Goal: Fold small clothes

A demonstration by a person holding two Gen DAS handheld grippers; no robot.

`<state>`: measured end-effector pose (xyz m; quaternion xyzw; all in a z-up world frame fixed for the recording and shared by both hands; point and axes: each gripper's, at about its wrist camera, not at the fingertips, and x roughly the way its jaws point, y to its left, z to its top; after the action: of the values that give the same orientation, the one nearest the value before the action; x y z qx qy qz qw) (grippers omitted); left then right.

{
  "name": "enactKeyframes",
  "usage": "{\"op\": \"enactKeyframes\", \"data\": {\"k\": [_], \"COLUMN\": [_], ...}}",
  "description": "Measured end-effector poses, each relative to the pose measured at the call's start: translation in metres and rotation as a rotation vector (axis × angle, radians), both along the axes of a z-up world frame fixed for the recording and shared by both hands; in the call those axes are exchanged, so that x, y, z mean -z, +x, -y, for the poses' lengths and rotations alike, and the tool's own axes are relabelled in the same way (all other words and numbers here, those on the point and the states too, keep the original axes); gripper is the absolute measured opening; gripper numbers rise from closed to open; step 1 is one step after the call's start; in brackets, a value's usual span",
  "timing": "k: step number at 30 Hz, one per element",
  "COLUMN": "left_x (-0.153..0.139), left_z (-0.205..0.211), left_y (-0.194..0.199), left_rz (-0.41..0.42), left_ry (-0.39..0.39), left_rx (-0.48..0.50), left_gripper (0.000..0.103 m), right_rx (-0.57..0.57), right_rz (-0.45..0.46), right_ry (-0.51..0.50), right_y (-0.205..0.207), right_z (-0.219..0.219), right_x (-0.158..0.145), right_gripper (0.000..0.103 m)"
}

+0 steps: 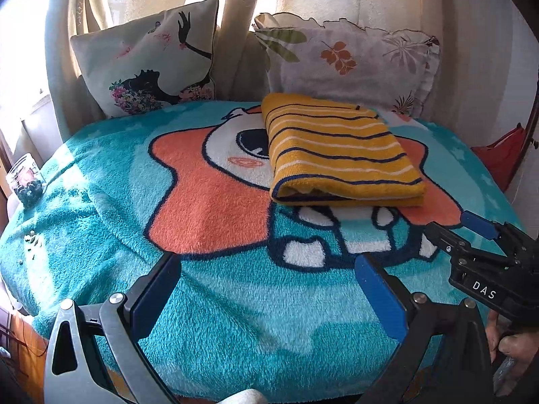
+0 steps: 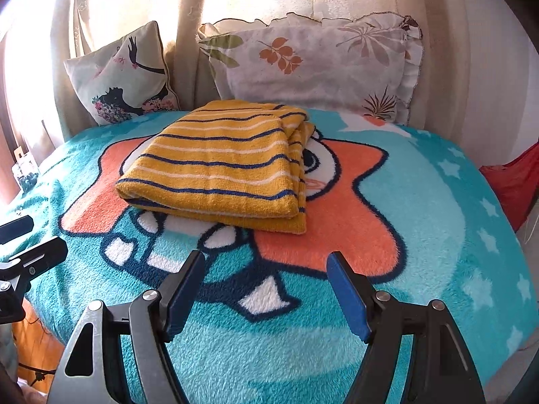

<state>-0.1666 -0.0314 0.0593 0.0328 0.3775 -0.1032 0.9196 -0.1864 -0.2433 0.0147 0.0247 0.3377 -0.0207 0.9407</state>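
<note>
A yellow garment with navy and white stripes (image 1: pixel 340 155) lies folded into a flat rectangle on the teal cartoon blanket (image 1: pixel 235 320), toward the pillows. It also shows in the right wrist view (image 2: pixel 219 168), folded in layers. My left gripper (image 1: pixel 269 269) is open and empty, hovering over the blanket short of the garment. My right gripper (image 2: pixel 266 266) is open and empty, also short of the garment; it shows at the right edge of the left wrist view (image 1: pixel 468 225).
Two pillows lean on the curtains behind: a lady-print one (image 1: pixel 148 60) and a leaf-print one (image 1: pixel 350 64). A glass jar (image 1: pixel 25 178) stands at the left edge of the bed. Red cloth (image 1: pixel 502 155) lies beyond the right edge.
</note>
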Motion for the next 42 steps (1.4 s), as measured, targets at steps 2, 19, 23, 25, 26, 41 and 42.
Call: {"op": "enactKeyframes", "data": {"k": [2, 19, 23, 25, 26, 41, 42], "left_x": [0.0, 0.005, 0.007, 0.009, 0.01, 0.02, 0.02], "left_z": [0.002, 0.003, -0.003, -0.004, -0.004, -0.001, -0.001], "left_y": [-0.002, -0.007, -0.004, -0.002, -0.001, 0.007, 0.007], "left_rz": [-0.002, -0.033, -0.033, -0.035, -0.038, -0.06, -0.062], "left_ry": [-0.003, -0.034, -0.039, -0.035, -0.033, -0.026, -0.025], "left_rx": [0.009, 0.024, 0.013, 0.009, 0.009, -0.013, -0.012], "left_gripper": [0.103, 0.103, 0.103, 0.103, 0.103, 0.103, 0.103], "right_rx": [0.014, 0.084, 0.155, 0.183, 0.194, 0.252, 0.252], "right_rz": [0.0, -0.011, -0.049, -0.068, -0.078, -0.121, -0.121], "right_ry": [0.008, -0.137, -0.25, -0.282, -0.289, -0.278, -0.278], "right_y": [-0.003, -0.011, -0.005, -0.004, -0.003, 0.004, 0.004], "right_z": [0.004, -0.01, -0.015, -0.015, -0.013, 0.005, 0.005], "right_x": [0.0, 0.001, 0.005, 0.007, 0.008, 0.015, 0.015], "right_gripper": [0.079, 0.08, 0.08, 0.08, 0.08, 0.082, 0.082]}}
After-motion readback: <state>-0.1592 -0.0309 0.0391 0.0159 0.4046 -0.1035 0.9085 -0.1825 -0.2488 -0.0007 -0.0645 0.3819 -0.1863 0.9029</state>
